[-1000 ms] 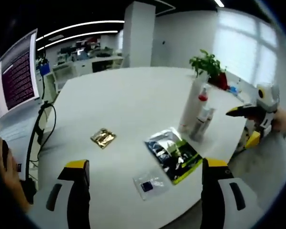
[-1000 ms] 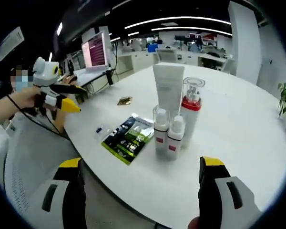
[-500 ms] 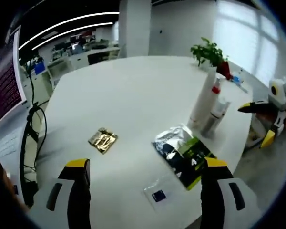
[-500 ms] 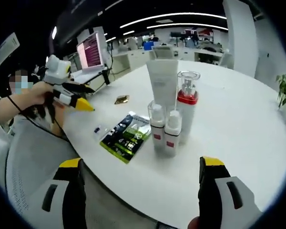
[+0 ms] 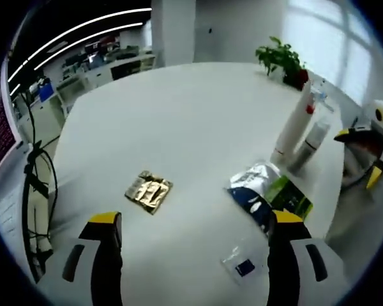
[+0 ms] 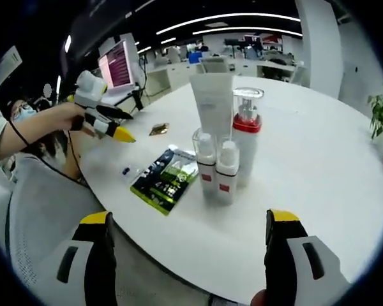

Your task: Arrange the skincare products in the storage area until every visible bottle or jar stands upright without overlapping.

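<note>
In the right gripper view, a white tube (image 6: pixel 212 104), a red-collared pump bottle (image 6: pixel 246 136) and two small clear-capped bottles (image 6: pixel 205 164) (image 6: pixel 227 170) stand upright together on the white table (image 6: pixel 319 166). A green and black sachet (image 6: pixel 166 180) lies flat to their left, with a gold sachet (image 6: pixel 158 129) farther off. My right gripper (image 6: pixel 186 264) is open near the table's edge, holding nothing. In the left gripper view, my left gripper (image 5: pixel 191 261) is open above the table (image 5: pixel 179 121), over the gold sachet (image 5: pixel 149 191), the green sachet (image 5: pixel 268 197) and a small clear packet (image 5: pixel 241 264). The tube (image 5: pixel 293 124) and bottles stand at the right.
A potted plant (image 5: pixel 282 60) stands at the table's far edge. A monitor (image 6: pixel 117 69) and cables (image 5: pixel 35 172) sit beside the table. A person's hand holds the left gripper (image 6: pixel 102 118) seen in the right gripper view; the right gripper (image 5: pixel 370 150) enters the left gripper view.
The left gripper has moved forward over the table, so the sachets sit closer under its jaws. The right gripper view has drifted only slightly. The products stay in place.
</note>
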The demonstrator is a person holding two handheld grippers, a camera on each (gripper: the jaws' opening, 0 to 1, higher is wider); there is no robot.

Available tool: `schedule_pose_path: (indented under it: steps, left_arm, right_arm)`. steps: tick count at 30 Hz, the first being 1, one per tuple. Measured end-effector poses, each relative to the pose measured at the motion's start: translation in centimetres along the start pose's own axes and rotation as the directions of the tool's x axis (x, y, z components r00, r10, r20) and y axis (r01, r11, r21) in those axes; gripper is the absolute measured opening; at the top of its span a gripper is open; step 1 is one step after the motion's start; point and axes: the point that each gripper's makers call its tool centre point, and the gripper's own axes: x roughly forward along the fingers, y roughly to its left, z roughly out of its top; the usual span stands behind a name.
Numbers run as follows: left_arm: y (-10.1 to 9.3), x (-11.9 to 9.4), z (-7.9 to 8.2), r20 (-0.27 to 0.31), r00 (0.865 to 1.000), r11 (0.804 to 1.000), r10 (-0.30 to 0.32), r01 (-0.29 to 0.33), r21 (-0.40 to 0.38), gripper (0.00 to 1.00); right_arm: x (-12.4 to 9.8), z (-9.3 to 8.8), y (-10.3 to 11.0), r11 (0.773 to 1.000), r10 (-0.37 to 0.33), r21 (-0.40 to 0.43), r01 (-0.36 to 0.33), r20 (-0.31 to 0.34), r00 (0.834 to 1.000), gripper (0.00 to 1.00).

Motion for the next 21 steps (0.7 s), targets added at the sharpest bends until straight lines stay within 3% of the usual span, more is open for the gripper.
schedule_pose_path:
  steps: [11, 21]
  left_arm:
    - [4.0, 4.7, -0.8, -0.090, 0.996, 0.998, 0.025, -0.019, 0.064, 0.85]
    - [5.4, 7.3, -1.1, -0.156, 0.988, 0.991, -0.007, 0.028, 0.128, 0.81]
  right_arm:
    - [0.2, -0.6, -0.8, 0.999, -0.032, 0.031, 0.032, -0.018, 0.999, 0.99]
    - [0.2, -0.9, -1.1, 0.998, -0.048, 0.039, 0.049, -0.037, 0.998, 0.98]
